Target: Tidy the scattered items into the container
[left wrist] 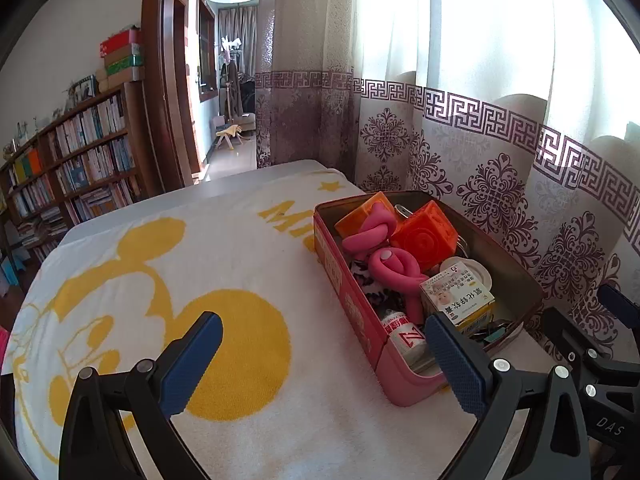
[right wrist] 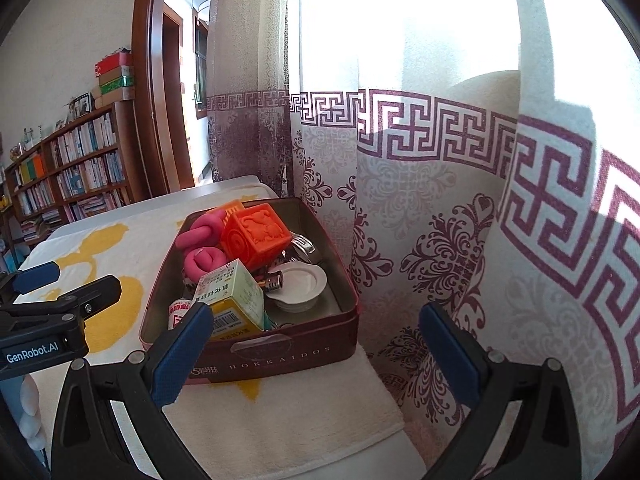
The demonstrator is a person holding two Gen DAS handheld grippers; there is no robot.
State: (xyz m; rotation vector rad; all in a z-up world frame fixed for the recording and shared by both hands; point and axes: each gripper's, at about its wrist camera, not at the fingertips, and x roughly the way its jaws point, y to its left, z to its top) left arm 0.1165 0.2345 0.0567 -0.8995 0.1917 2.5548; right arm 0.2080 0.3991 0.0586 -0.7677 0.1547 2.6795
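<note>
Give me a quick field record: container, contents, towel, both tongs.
container: open tin on the towel, beside the curtain
contents: orange cube, pink knotted toy, medicine box, white dish, small bottle
towel: white and yellow, no loose items visible
left tongs: open, holding nothing
right tongs: open, holding nothing

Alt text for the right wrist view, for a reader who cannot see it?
An open tin on a yellow-and-white towel holds an orange cube, pink knotted toy, medicine box and white dish. The right hand-held gripper is open and empty before it, beside a patterned curtain.
</note>
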